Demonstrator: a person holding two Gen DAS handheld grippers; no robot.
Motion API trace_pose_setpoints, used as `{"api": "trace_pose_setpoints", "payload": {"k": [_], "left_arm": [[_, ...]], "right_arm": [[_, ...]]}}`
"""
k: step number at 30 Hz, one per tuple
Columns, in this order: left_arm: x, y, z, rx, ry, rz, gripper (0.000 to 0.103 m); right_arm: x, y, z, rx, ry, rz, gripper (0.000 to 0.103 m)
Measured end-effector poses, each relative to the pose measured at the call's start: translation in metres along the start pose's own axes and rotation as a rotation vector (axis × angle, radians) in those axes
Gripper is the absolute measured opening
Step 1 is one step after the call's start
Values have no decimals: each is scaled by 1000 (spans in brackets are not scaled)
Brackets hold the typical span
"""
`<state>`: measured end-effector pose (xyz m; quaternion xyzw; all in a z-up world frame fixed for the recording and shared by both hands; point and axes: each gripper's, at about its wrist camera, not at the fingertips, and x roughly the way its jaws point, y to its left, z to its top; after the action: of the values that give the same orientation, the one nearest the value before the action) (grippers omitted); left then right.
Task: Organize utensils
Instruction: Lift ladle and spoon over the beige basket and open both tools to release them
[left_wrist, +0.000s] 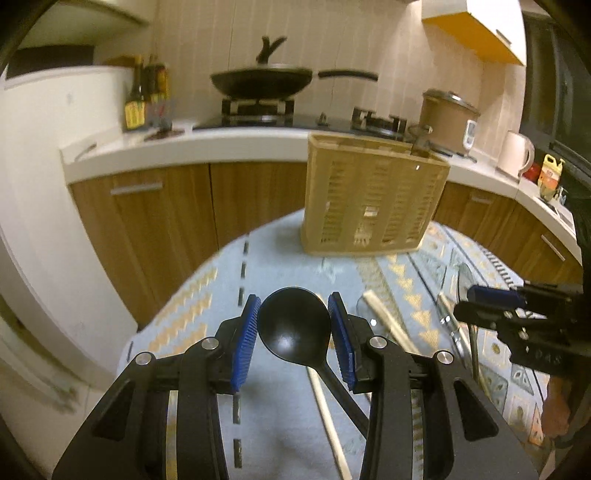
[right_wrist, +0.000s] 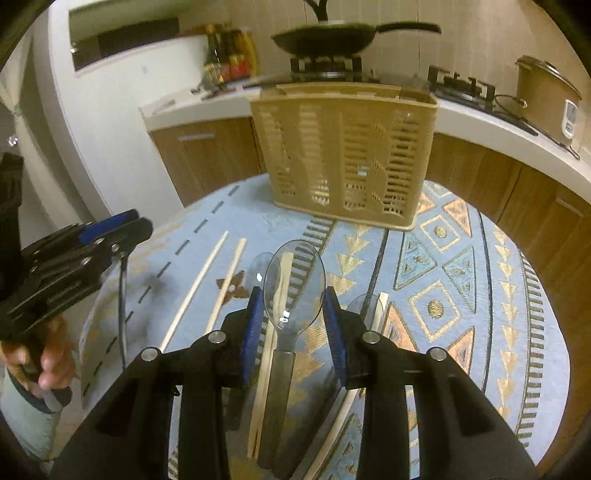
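Observation:
A tan slotted utensil basket (left_wrist: 373, 199) stands upright at the far side of the round table; it also shows in the right wrist view (right_wrist: 343, 151). My left gripper (left_wrist: 293, 325) is shut on the bowl of a black spoon (left_wrist: 293, 326), its handle running back to the right. My right gripper (right_wrist: 293, 314) straddles a clear spoon with a grey handle (right_wrist: 293, 280), its pads at the bowl's edges. Wooden chopsticks (right_wrist: 199, 284) lie on the cloth left of it, and others show in the left wrist view (left_wrist: 391, 321).
The table has a blue patterned cloth (right_wrist: 461, 280). Behind it runs a white counter with wooden cabinets (left_wrist: 155, 206), a wok on the stove (left_wrist: 262, 79), sauce bottles (left_wrist: 142, 96), a rice cooker (left_wrist: 447, 118) and a kettle (left_wrist: 519, 153).

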<state>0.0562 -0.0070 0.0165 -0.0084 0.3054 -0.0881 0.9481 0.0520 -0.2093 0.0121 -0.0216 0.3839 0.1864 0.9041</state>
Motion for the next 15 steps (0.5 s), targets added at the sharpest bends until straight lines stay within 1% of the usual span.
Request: {"api": "trace_pose_setpoints", "payload": {"k": [6, 8, 12, 15], "left_arm": [[-9, -12, 9, 53, -65, 20, 36], [-13, -15, 13, 73, -90, 26, 36], [-19, -23, 27, 109, -141, 36, 36], [-22, -28, 43, 132, -182, 44, 36]], "right_arm": [[-22, 2, -2, 23, -112, 56, 30], [-31, 3, 0, 23, -150, 60, 30], [-47, 3, 13, 26, -224, 64, 30], [-58, 2, 32, 33, -288, 61, 30]]}}
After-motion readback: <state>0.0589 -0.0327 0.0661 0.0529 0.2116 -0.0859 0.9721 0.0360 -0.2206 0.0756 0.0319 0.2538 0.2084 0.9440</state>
